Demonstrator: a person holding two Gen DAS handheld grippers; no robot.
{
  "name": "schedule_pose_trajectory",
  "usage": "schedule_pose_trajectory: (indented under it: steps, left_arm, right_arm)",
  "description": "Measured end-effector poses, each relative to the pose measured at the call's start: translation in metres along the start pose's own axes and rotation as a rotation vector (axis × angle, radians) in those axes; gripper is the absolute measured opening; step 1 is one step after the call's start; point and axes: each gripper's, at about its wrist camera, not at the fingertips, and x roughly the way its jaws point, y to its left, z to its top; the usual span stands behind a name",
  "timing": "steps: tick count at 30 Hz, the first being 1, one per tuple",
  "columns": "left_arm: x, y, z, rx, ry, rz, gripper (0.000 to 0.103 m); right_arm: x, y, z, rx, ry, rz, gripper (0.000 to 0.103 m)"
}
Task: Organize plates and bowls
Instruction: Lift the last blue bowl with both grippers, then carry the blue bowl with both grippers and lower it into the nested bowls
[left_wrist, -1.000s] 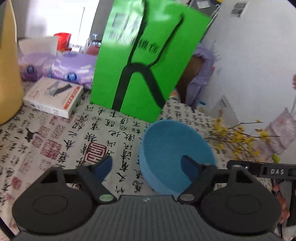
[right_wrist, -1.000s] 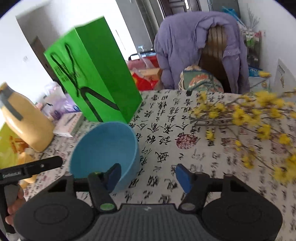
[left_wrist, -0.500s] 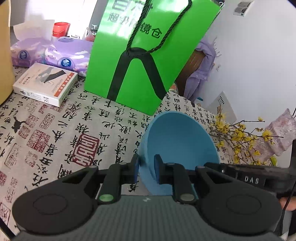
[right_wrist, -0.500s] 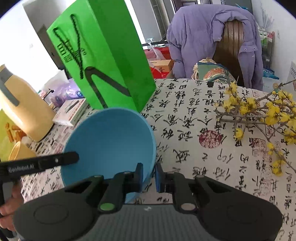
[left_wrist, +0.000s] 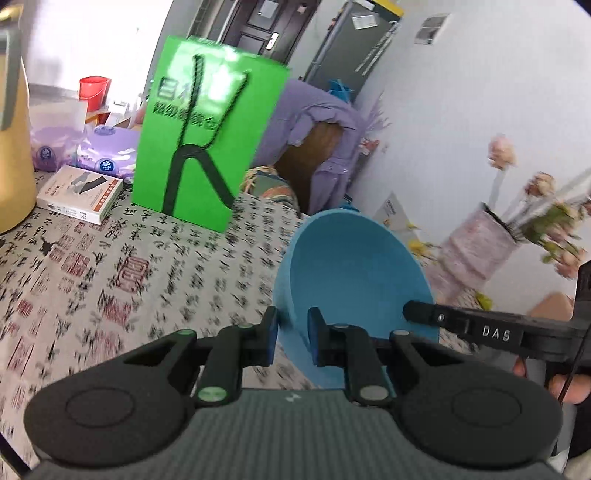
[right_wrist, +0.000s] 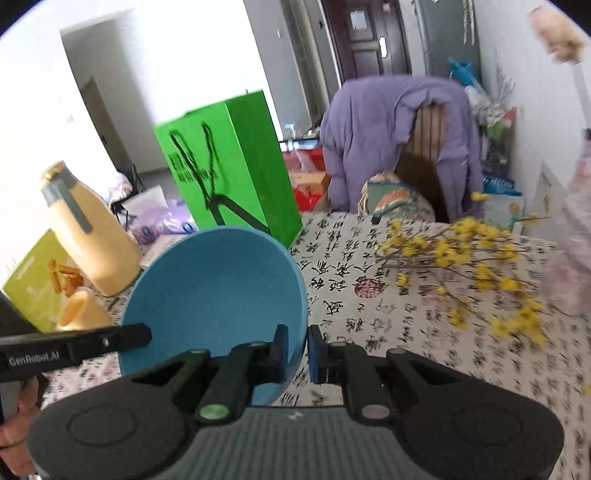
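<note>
Bowl (left_wrist: 354, 273) is the one thing both of my tongs have hold of: a blue bowl (right_wrist: 214, 291), tipped up on edge and raised off the tablecloth (left_wrist: 110, 266).

My left gripper (left_wrist: 292, 338) is nearly closed, its two blue-padded fingers pinched on the bowl's rim, one pad outside the wall and one inside. From this wrist the bowl rises just ahead of the fingertips and leans to the right, its hollow facing the camera. The right-hand tool's black bar crosses in front of the bowl's lower right edge.

My right gripper (right_wrist: 297, 345) is likewise almost shut on the opposite rim, one finger inside the bowl and one outside. Seen from here the bowl sits to the left of the fingers, again with its hollow toward the lens, and the left-hand tool's bar reaches across its lower left edge.

Taking the bowl as the landmark: the green paper bag (right_wrist: 229, 166) stands behind it on the cloth, the yellow bottle (right_wrist: 86, 236) is behind it to the left in the right wrist view, and the yellow flowering branches (right_wrist: 461, 258) lie to its right. A chair draped with a purple jacket (right_wrist: 391, 136) stands beyond the table's far edge.
</note>
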Motion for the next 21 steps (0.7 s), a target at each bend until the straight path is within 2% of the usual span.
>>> schedule_pose_trajectory:
  steps: [3, 8, 15, 21]
  left_arm:
    - [-0.032, -0.017, -0.019, 0.015, -0.005, -0.018, 0.017]
    - [-0.077, -0.035, -0.064, 0.013, 0.003, -0.035, 0.017]
    - [-0.124, -0.046, -0.12, 0.022, 0.013, -0.044, 0.018]
    - [-0.157, -0.041, -0.168, -0.017, 0.009, -0.059, 0.018]
  right_arm:
    - [-0.046, 0.005, -0.018, 0.012, -0.043, 0.007, 0.011]
    - [-0.103, 0.013, -0.063, 0.035, -0.061, 0.007, 0.011]
    - [-0.15, 0.022, -0.127, 0.061, -0.043, 0.026, 0.012]
    - [-0.18, 0.037, -0.177, 0.063, -0.059, 0.036, 0.013]
